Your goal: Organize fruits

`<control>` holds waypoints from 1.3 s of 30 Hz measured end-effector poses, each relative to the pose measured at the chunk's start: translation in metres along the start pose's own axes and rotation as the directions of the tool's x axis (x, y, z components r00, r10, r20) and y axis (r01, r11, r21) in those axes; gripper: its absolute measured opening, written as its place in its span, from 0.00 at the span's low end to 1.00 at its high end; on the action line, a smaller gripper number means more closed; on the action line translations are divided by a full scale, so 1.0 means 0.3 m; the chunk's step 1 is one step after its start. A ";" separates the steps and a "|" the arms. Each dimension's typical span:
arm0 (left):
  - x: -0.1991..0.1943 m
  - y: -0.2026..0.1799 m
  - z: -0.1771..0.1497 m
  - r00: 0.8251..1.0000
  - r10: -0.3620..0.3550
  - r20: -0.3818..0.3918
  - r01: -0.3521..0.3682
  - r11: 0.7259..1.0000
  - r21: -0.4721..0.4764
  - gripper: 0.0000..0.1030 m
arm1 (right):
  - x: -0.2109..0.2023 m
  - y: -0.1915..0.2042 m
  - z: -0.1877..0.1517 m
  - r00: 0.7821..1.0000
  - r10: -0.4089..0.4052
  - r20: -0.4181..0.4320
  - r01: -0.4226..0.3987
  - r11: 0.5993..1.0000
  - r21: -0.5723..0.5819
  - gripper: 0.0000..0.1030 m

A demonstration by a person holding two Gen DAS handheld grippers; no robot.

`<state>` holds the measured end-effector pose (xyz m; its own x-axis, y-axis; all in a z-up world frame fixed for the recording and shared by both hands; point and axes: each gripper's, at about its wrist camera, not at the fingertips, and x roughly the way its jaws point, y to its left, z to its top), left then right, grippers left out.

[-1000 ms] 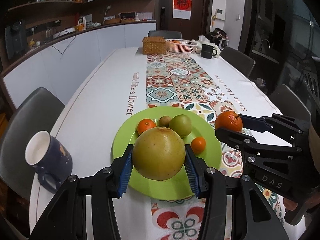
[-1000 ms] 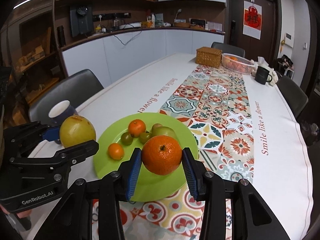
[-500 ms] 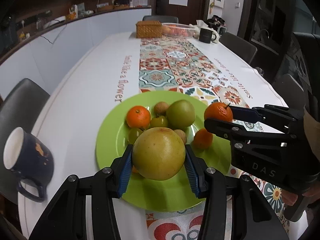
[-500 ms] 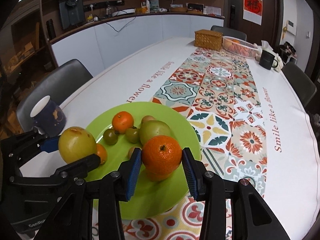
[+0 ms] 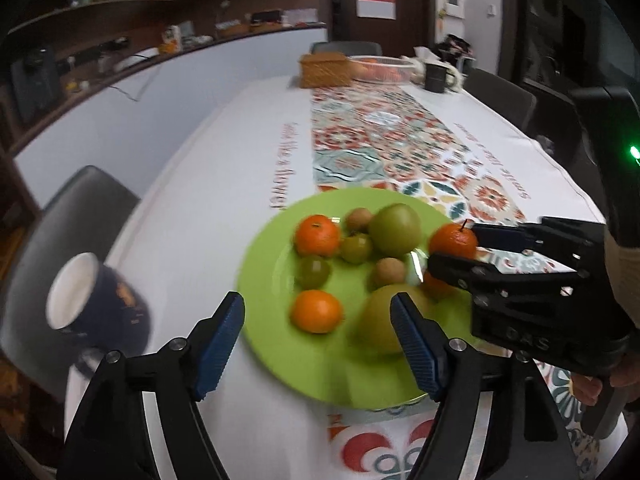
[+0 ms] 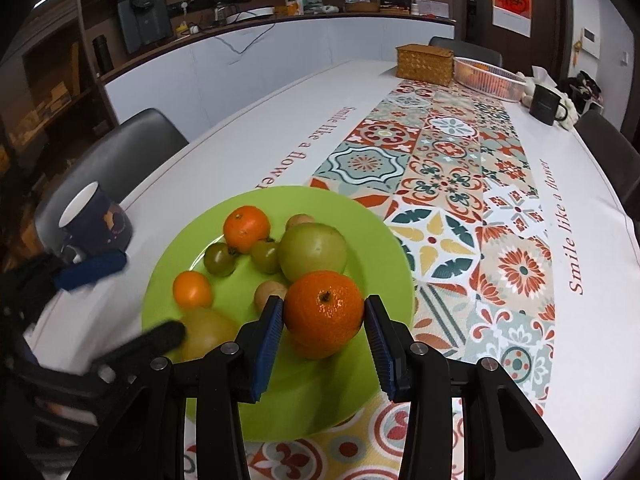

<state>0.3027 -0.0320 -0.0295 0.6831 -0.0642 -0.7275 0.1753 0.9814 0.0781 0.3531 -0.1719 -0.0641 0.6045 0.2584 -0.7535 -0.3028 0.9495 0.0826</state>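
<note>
I have both grippers over the near edge of the green plate, where the fruit is being gathered. My left gripper is opening wide — the big yellow-green fruit is out of its pads and sits on the plate's near side, by the inner finger. My right gripper is opening too, with the large orange between its pads; I can't tell if they still press on it. It hangs low over the plate's near-right rim, beside the green apple — I judge this is the release. The mug stands off the plate's left edge.
</note>
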 end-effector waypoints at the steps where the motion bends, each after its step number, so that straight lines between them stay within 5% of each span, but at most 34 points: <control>1: -0.015 0.014 -0.002 1.000 0.017 0.010 -0.017 1.000 -0.014 0.74 | -0.008 0.005 -0.003 1.000 -0.002 0.010 0.002 1.000 -0.003 0.52; 9: -0.101 0.036 -0.013 0.997 0.041 0.058 -0.038 0.998 -0.044 0.79 | -0.083 0.047 -0.041 0.998 -0.014 0.058 0.016 0.999 -0.028 0.64; 19: -0.169 0.007 -0.041 0.995 0.038 0.089 -0.033 0.997 -0.067 0.80 | -0.194 0.035 -0.086 0.993 -0.022 0.114 0.022 1.000 -0.003 0.65; 39: -0.541 -0.059 -0.167 0.970 0.024 0.244 -0.008 0.998 -0.064 0.87 | -0.615 0.110 -0.292 0.944 -0.158 0.291 0.141 0.987 0.077 0.68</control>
<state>0.1532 -0.0299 0.0532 0.8393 -0.0830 -0.5373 0.1238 0.9915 0.0402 0.1670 -0.2037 0.0205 0.8325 0.1457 -0.5345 -0.1563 0.9874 0.0256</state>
